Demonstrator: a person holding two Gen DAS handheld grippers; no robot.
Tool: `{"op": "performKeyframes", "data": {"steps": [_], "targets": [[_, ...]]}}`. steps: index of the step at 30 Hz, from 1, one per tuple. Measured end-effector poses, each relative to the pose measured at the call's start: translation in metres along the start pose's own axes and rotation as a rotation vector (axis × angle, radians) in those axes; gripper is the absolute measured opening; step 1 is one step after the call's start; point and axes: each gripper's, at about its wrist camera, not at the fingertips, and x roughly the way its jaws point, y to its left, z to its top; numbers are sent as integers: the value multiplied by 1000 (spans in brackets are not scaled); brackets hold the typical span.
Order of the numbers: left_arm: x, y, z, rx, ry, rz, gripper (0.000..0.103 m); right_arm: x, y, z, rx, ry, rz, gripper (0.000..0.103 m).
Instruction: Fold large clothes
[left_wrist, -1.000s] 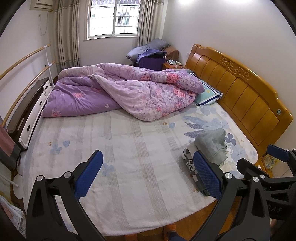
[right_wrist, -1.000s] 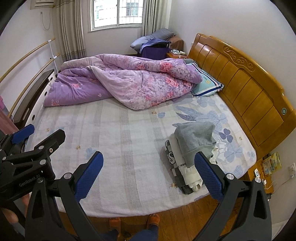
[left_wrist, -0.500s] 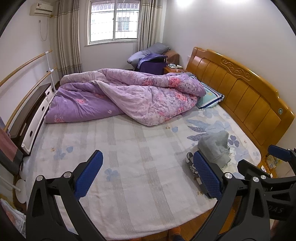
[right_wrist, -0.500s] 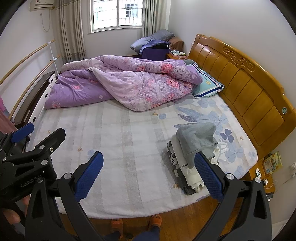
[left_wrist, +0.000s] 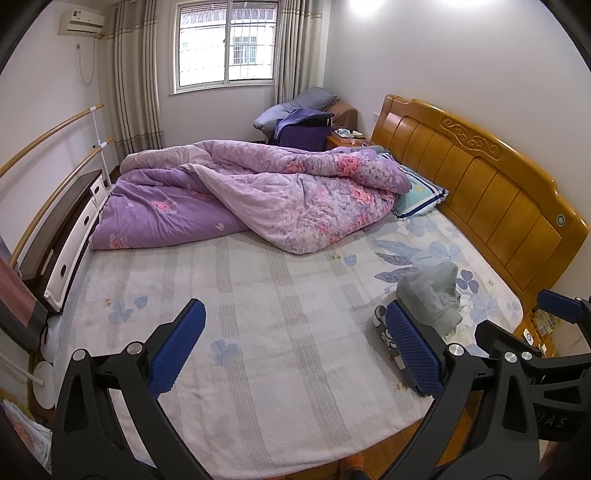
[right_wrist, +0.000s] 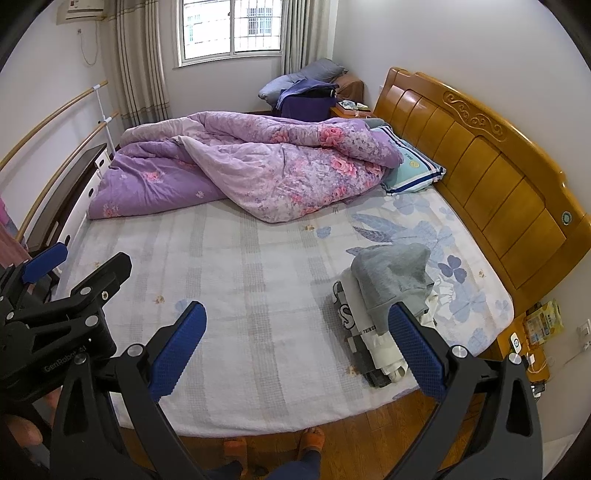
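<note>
A stack of folded clothes (right_wrist: 373, 332) lies on the near right part of the bed, with a grey garment (right_wrist: 391, 277) on top; in the left wrist view the grey garment (left_wrist: 432, 291) sits just past my right blue pad. My left gripper (left_wrist: 295, 347) is open and empty above the pale sheet (left_wrist: 258, 332). My right gripper (right_wrist: 295, 347) is open and empty above the bed's near edge, with the stack beside its right finger. The left gripper also shows at the left edge of the right wrist view (right_wrist: 55, 295).
A crumpled purple floral quilt (left_wrist: 266, 192) covers the far half of the bed. A blue-green pillow (left_wrist: 421, 195) lies by the wooden headboard (left_wrist: 498, 192). A dresser (left_wrist: 62, 236) stands on the left. A bedside table (right_wrist: 532, 339) stands at the right.
Both grippers have risen and drawn back a little from the bed, so more of the room and window shows. Both stay open. The clothes have not moved.
</note>
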Motion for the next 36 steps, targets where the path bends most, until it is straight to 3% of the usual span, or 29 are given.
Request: {"op": "performKeyframes", "data": {"steps": [36], "targets": [[3, 8, 9, 7, -10, 2, 98, -9, 9, -7, 18, -8, -10, 95]]}}
